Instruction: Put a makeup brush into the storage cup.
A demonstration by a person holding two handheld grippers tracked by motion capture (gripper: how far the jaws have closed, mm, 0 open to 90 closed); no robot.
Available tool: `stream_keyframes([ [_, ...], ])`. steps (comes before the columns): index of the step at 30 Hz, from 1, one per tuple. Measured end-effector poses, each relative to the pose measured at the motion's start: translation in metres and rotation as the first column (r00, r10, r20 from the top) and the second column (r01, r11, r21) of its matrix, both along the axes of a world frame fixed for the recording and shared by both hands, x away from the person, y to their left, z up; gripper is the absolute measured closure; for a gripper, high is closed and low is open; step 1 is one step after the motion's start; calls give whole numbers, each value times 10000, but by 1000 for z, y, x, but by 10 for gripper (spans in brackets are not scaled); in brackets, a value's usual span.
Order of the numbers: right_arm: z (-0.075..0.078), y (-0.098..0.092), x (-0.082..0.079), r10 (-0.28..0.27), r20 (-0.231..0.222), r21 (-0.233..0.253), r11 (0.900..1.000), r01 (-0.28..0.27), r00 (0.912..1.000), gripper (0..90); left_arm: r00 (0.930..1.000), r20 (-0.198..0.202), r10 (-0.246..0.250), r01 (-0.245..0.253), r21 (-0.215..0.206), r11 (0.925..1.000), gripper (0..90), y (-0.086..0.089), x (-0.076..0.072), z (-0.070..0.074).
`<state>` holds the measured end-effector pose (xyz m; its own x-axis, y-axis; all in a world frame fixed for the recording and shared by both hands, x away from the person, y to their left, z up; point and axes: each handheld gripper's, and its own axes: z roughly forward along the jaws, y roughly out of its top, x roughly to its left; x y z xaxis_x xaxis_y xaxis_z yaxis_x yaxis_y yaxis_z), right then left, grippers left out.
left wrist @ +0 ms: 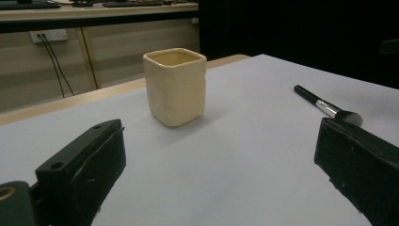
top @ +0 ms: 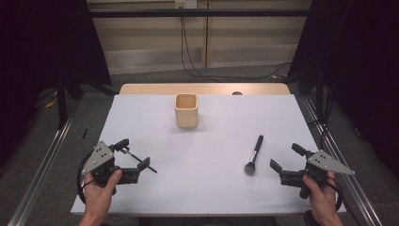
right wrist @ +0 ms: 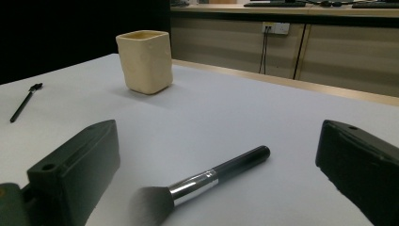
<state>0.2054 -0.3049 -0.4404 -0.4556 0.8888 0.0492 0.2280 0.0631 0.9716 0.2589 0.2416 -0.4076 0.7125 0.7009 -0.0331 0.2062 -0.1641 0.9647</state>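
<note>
White-topped rectangular table (top: 207, 188), wooden far edge. Laid on it: cream square ceramic cup (top: 186, 110), black-handled makeup brush (top: 254, 154), thin black brush (top: 137, 159).

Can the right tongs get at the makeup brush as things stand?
Probably yes. The right tongs stand open beside the makeup brush, which lies flat on the white table with bare surface between them. The right gripper view shows the brush between the jaws, nothing blocking. The cup stands well away.
</note>
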Motion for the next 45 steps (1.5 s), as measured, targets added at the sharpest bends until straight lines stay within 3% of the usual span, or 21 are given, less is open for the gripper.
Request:
stream_keyframes([
  [7,-1,0,1,90,-148,-28,10000,-90,9998,0,9998,-115,-187,188,89,9998,25,6,14,1],
  [11,-1,0,-1,130,-208,40,9999,-130,9997,0,9997,-189,151,-151,14,9999,27,7,19,1],
  [14,-1,-1,-1,188,-221,-14,9998,-188,9996,0,9998,-165,83,-80,161,9998,30,8,24,4],
  [19,-1,0,1,220,-253,5,9998,-220,9994,1,9992,-387,-60,61,34,10000,30,7,29,7],
  [23,-1,0,0,265,-236,-37,9996,-266,9994,0,9997,-244,-72,74,77,9999,36,6,30,8],
  [30,-1,-1,0,264,-271,-24,9996,-265,9993,0,9986,-508,-142,184,826,9964,37,7,44,9],
  [33,-1,-1,1,254,-316,-35,9997,-255,9992,0,9968,-757,-237,303,873,9957,35,7,50,11],
  [37,-1,0,1,268,-335,-32,9996,-269,9991,0,9936,-1071,-359,505,1365,9894,31,5,56,8],
  [40,-1,0,2,248,-356,-31,9997,-250,9991,0,9861,-1573,-539,833,1870,9788,41,2,61,6],
  [45,-1,-1,2,250,-408,-61,9997,-252,9989,0,9784,-1912,-784,1235,2368,9637,42,-6,69,6],
])
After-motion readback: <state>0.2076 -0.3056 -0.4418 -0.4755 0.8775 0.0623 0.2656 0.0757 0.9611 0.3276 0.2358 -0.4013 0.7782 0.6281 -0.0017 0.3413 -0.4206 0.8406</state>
